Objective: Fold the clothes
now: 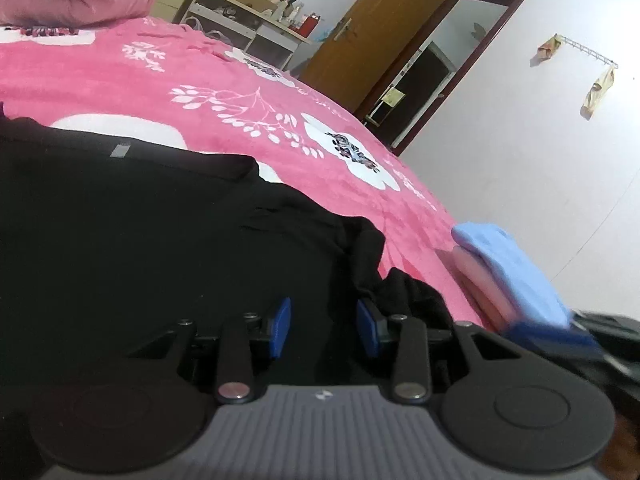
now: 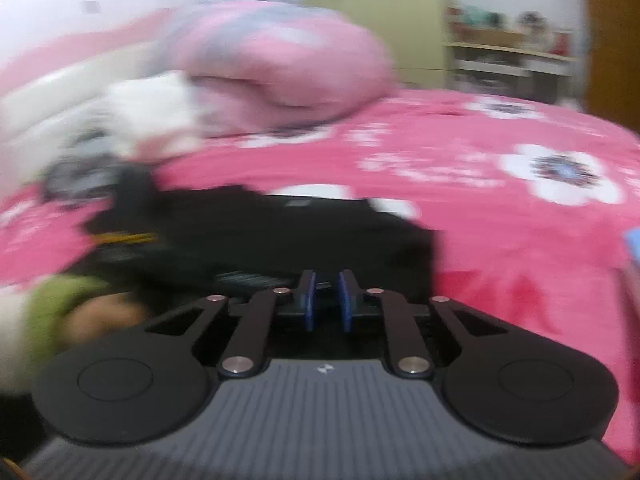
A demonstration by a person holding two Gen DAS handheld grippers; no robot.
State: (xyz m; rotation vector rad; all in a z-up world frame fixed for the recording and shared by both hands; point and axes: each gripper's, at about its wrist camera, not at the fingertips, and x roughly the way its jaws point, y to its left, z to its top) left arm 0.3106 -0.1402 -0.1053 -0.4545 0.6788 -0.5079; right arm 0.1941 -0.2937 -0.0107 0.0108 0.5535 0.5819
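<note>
A black garment (image 1: pixel 140 220) lies spread on the pink flowered bed cover (image 1: pixel 200 80), with a bunched edge on its right side. My left gripper (image 1: pixel 324 320) is low over that bunched edge. Its blue pads stand apart with black cloth under and between them, and nothing is pinched. In the blurred right wrist view the same garment (image 2: pixel 280 232) lies just ahead of my right gripper (image 2: pixel 328 296). Its pads are only a narrow gap apart at the garment's near ribbed edge. The blur hides whether cloth is caught there. A hand in a green sleeve (image 2: pixel 68 300) shows at the lower left.
A folded stack with a light blue cloth on top (image 1: pixel 508 264) sits at the bed's right edge, with a blurred dark blue and black shape (image 1: pixel 560 336) just below it. A pink quilt bundle (image 2: pixel 280 64) lies at the head. A shelf (image 1: pixel 248 12) and a wooden door (image 1: pixel 384 28) stand beyond the bed.
</note>
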